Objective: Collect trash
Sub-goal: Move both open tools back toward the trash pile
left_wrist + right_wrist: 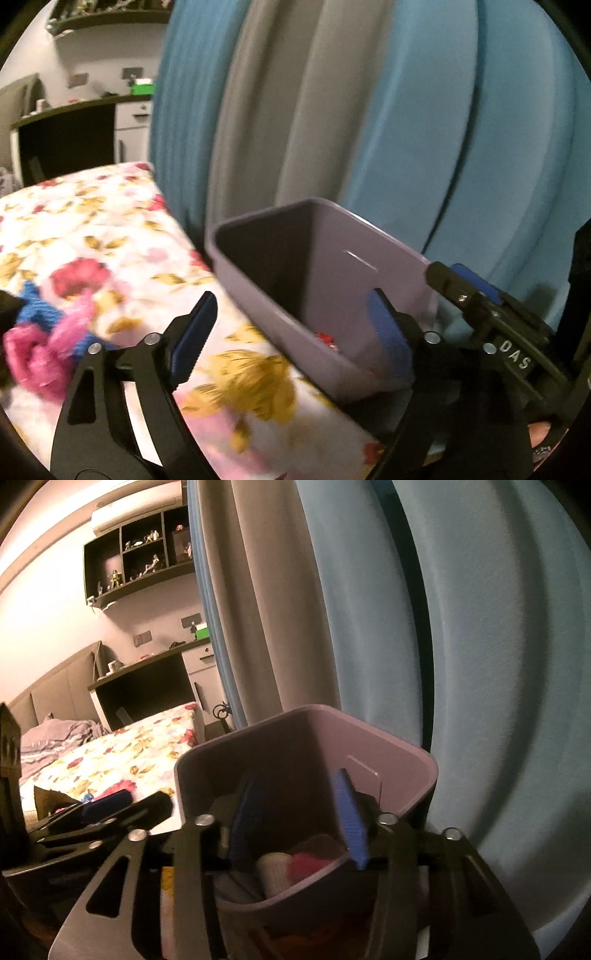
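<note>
Blue-padded, the left claw (291,336) gapes wide and empty over the flowered bed (110,229) and the lilac bin (332,236). Inside that bin, the right claw (299,819) stands half open above dropped trash (295,867). Pink and blue yarn (44,343) lies on the bed.

Left of my left jaws, the pink and blue yarn scraps (40,343) blur and run off the edge. Below my right jaws, the bin's (258,753) contents are half hidden; I can't identify them.
</note>
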The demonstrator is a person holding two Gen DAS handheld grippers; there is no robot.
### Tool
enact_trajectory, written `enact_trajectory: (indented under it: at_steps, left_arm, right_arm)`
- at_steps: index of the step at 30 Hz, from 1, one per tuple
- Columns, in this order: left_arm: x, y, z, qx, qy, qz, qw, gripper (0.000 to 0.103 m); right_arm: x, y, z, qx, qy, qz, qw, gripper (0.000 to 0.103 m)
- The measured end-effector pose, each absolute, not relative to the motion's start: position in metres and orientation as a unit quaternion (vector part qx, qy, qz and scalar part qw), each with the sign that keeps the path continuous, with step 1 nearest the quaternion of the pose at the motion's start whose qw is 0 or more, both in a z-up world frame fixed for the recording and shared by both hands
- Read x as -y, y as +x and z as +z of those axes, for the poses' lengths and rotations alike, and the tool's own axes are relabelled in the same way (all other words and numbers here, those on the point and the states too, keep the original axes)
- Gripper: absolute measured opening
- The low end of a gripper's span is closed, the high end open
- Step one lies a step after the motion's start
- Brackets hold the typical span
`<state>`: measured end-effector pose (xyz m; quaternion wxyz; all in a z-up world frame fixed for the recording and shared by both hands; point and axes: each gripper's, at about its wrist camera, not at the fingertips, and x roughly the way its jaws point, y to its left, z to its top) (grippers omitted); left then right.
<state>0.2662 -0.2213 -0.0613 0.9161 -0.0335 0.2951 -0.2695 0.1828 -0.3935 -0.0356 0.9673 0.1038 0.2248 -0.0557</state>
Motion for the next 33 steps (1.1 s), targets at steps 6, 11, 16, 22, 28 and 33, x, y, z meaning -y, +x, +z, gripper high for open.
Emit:
enact_trajectory:
  at_steps: [6, 11, 16, 22, 28, 33]
  left_arm:
    - [0.195, 0.243, -0.052, -0.273, -0.028, -0.208, 0.939, 0.094]
    - [0.171, 0.223, -0.047, -0.266, -0.034, -0.171, 0.948, 0.096]
    - [0.139, 0.198, -0.041, -0.252, -0.038, -0.133, 0.958, 0.096]
    - [0.096, 0.174, -0.039, -0.25, -0.052, -0.08, 0.964, 0.096]
    - [0.057, 0.143, -0.037, -0.238, -0.056, -0.04, 0.969, 0.096]
    - [0.022, 0.115, -0.037, -0.227, -0.067, -0.008, 0.971, 0.096]
  right_arm:
    - [0.387, 0.167, -0.027, -0.207, 0.105, -0.068, 0.97, 0.08]
    - [0.378, 0.154, -0.02, -0.196, 0.1, -0.068, 0.973, 0.085]
    - [0.364, 0.138, -0.013, -0.187, 0.101, -0.047, 0.976, 0.086]
    - [0.337, 0.122, -0.009, -0.183, 0.103, -0.014, 0.978, 0.086]
    - [0.304, 0.112, -0.006, -0.176, 0.088, 0.013, 0.98, 0.086]
    - [0.279, 0.103, -0.003, -0.17, 0.08, 0.032, 0.982, 0.086]
